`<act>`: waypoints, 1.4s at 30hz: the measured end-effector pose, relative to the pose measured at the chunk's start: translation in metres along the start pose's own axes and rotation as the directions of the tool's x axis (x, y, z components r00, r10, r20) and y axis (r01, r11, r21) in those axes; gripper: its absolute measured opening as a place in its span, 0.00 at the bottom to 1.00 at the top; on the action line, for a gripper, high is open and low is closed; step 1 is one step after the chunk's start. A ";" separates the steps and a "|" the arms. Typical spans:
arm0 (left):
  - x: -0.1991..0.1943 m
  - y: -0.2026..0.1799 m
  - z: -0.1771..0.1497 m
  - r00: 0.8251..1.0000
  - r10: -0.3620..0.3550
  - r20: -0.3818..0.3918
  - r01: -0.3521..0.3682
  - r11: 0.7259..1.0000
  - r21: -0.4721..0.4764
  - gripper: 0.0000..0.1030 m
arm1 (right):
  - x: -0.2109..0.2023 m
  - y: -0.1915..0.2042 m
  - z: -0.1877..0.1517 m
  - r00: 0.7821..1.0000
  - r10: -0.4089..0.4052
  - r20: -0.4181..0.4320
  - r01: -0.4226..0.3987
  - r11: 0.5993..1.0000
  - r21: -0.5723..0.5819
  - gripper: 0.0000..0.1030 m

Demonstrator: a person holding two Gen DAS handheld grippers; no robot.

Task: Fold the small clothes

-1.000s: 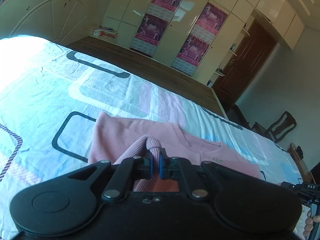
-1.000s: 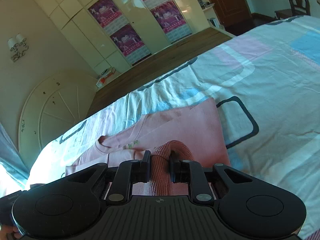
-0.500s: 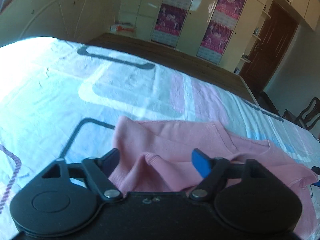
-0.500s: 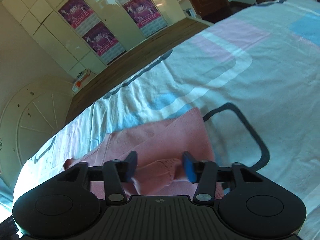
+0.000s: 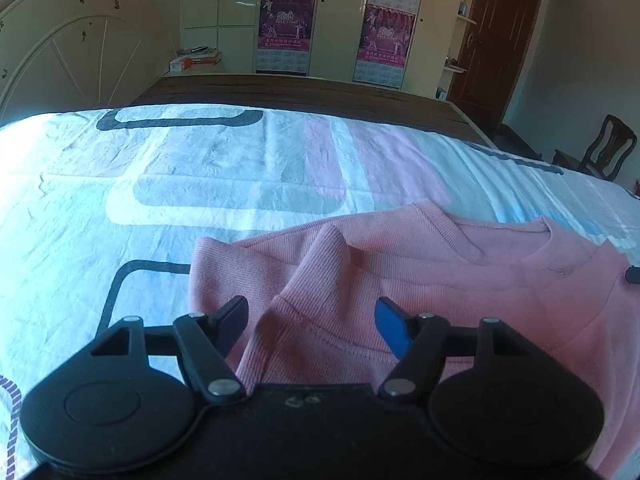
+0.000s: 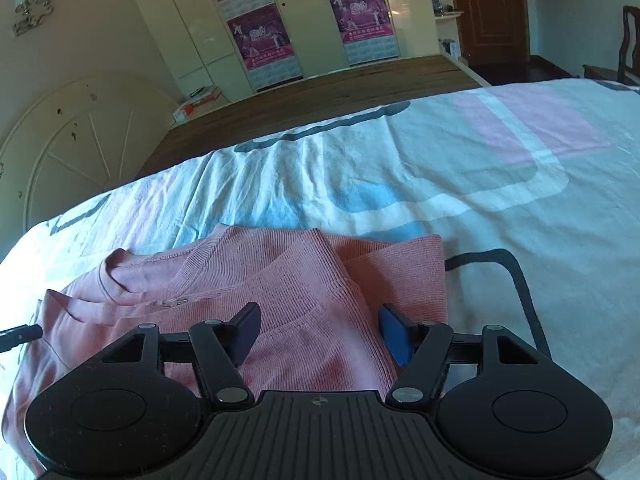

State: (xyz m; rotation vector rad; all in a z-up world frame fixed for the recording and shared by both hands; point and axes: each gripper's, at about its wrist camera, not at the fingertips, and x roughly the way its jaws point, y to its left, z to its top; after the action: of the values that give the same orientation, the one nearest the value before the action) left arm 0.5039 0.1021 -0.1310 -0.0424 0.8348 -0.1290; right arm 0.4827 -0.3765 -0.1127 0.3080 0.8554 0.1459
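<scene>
A pink sweater [image 5: 460, 280] is seen lying on a patterned bed sheet [image 5: 200, 184], neckline toward the far side, w/ both sleeves laid inward over the body. In the left wrist view the left sleeve [image 5: 320, 288] is seen folded across the chest; in the right wrist view the right sleeve [image 6: 316, 304] is likewise laid over the front.

The left gripper [image 5: 311, 322] is held w/ jaws spread wide, nothing gripped; the sleeve cuff lies between and below the fingers, not pinched. The right gripper [image 6: 320, 330] is also spread wide and empty, w/ its sleeve fabric under the gap. A dark tip of the other tool is glimpsed at the frame edge in each view, so both are judged close together over the garment.

Step in hand, as judged: the sleeve fold looks done and the sleeves look released. Approx. midway thru the task. Next move is prob. a re-grip at the hem or shoulders, both sides at once, so the body can be folded in half; both layers incl. the sleeves should be caught so nothing slides out.

Writing: on the posters [image 5: 286, 32] on the wardrobe [image 5: 344, 12] "2010" appears readable; other text is too small. A small mark below the neckline [image 6: 172, 302] can't be read. No brand is legible.
</scene>
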 end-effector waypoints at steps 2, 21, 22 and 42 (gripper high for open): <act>0.008 0.000 0.003 1.000 -0.006 -0.011 0.007 1.000 0.021 0.63 | 0.008 0.001 0.003 1.000 0.005 -0.009 -0.005 1.000 -0.027 0.63; -0.022 0.023 0.030 0.967 0.003 0.253 0.039 0.986 -0.162 0.07 | -0.002 0.013 0.019 0.979 -0.049 0.196 0.081 0.984 -0.158 0.09; -0.018 0.025 0.031 0.967 0.024 0.254 0.027 0.981 -0.194 0.07 | 0.002 0.013 0.019 0.977 -0.062 0.202 0.092 0.986 -0.139 0.09; 0.040 0.000 0.004 0.957 0.257 0.133 -0.257 0.966 -0.019 0.25 | 0.055 0.014 0.016 0.975 -0.205 0.079 0.216 0.964 -0.157 0.10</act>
State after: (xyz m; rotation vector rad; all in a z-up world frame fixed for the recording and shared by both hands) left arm 0.5338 0.0970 -0.1575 0.0556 0.6990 0.1186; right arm 0.5303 -0.3525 -0.1380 0.0647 0.8034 0.0083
